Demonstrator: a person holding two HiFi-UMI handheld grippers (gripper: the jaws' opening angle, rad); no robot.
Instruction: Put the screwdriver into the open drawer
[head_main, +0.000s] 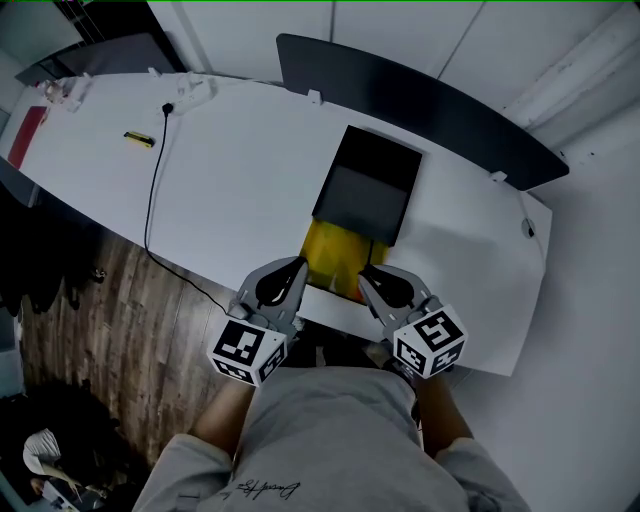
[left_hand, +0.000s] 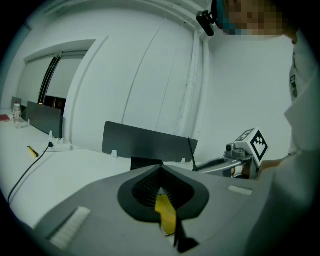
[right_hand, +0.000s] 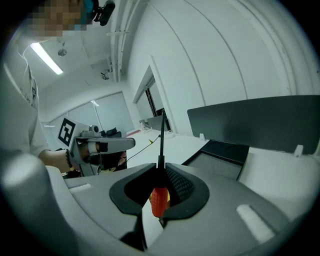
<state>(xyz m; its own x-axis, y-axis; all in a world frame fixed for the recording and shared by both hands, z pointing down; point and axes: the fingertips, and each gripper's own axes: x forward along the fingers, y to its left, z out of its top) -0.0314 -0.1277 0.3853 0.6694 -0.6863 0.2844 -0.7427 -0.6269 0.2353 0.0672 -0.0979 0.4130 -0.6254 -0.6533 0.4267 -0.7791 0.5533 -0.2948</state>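
In the head view, our left tool (head_main: 283, 283) and right tool (head_main: 385, 285) hover at the bench (head_main: 230, 180) edge, over the open drawer (head_main: 326, 252) with its yellow floor. In the left gripper view, the jaws meet on nothing, so we should hold that tool clear. In the right gripper view, the jaws clamp the screwdriver (right_hand: 158, 200) by its red handle, shaft pointing forward. We should lower it level into the drawer before releasing.

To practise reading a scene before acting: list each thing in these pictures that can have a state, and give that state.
drawer: open, yellow inside showing.
screwdriver: gripped at its red handle, shaft pointing up past the tool's tips, not yet in the drawer.
right tool: shut on the screwdriver.
left tool: shut, tips together, holding nothing.
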